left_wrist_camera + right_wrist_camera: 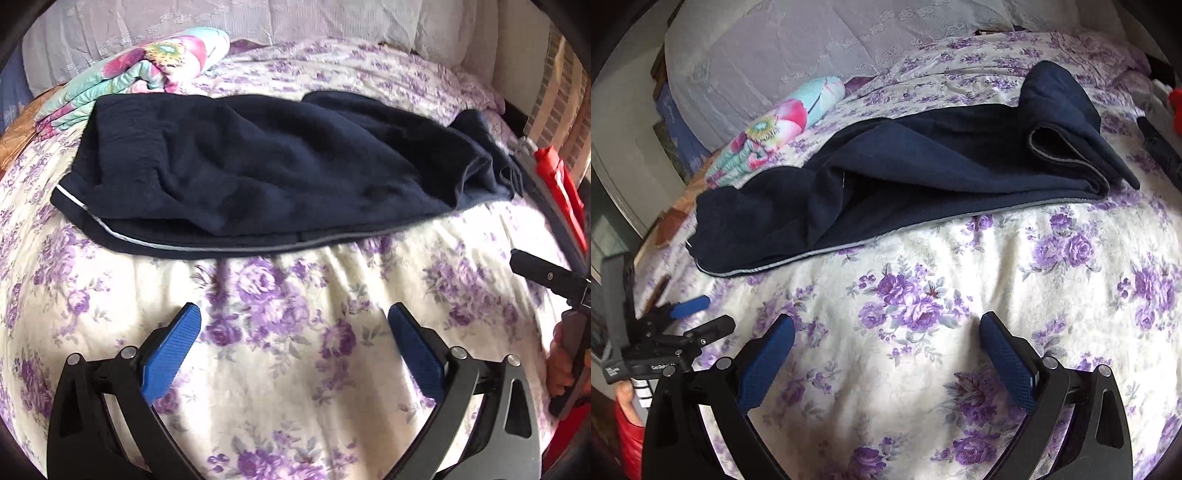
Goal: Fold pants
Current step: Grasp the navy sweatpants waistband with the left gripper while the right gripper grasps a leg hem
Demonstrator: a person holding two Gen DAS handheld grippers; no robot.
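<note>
Dark navy pants (266,173) lie folded lengthwise across a bed, with a thin pale stripe along the near edge. In the right wrist view the pants (923,177) stretch from left to upper right, with a folded-over end at the right. My left gripper (293,314) is open and empty, hovering over the bedspread in front of the pants. My right gripper (886,325) is open and empty, also short of the pants' near edge. The left gripper's blue fingertip (690,306) shows at the left of the right wrist view.
The bedspread (295,369) is cream with purple flowers. A folded flowery blanket (147,74) lies behind the pants at the left. White pillows (775,55) line the back. The right tool's body and a hand (565,354) show at the right edge.
</note>
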